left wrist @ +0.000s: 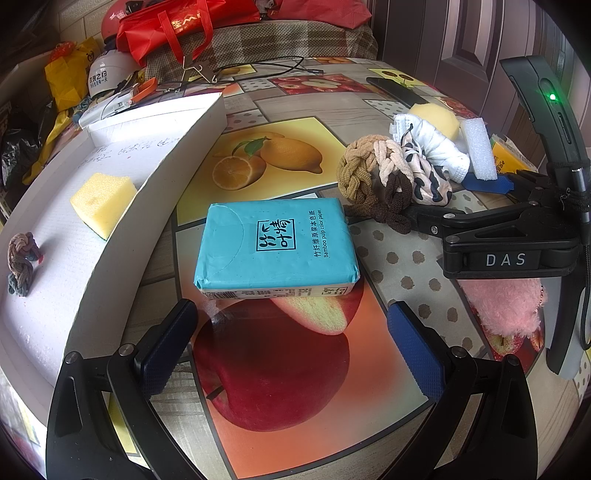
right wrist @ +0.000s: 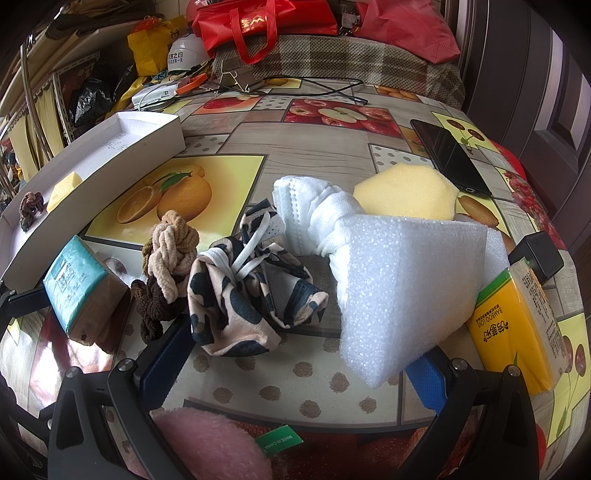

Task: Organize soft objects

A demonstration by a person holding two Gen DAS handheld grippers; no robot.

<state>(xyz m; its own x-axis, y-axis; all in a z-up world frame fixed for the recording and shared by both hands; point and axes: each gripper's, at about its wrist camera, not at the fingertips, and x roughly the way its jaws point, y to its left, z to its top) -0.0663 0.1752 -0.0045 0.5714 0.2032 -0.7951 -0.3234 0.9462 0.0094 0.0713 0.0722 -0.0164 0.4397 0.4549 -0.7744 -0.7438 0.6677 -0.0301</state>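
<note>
A teal tissue pack (left wrist: pixel 277 247) lies flat on the fruit-print tablecloth, just beyond my open left gripper (left wrist: pixel 291 321), untouched. On the left, a white tray (left wrist: pixel 122 236) holds a yellow sponge (left wrist: pixel 103 201) and a braided hair tie (left wrist: pixel 20 262). My right gripper (right wrist: pixel 295 350) is open around a pile: a spotted cloth pouch (right wrist: pixel 251 288), braided scrunchies (right wrist: pixel 170 258), a white mask bundle (right wrist: pixel 314 214), a yellow hexagonal sponge (right wrist: pixel 402 195) and a white foam block (right wrist: pixel 406 288) leaning by its right finger. A pink plush (right wrist: pixel 207 443) lies under it.
A yellow tissue pack (right wrist: pixel 517 325) stands right of the foam. A black phone (right wrist: pixel 447 155) lies at the far right, with a black cable (right wrist: pixel 321 86) behind. Red bags (right wrist: pixel 258 22), a helmet and clutter crowd the back edge. The right gripper (left wrist: pixel 443 201) sits close to the teal pack's right.
</note>
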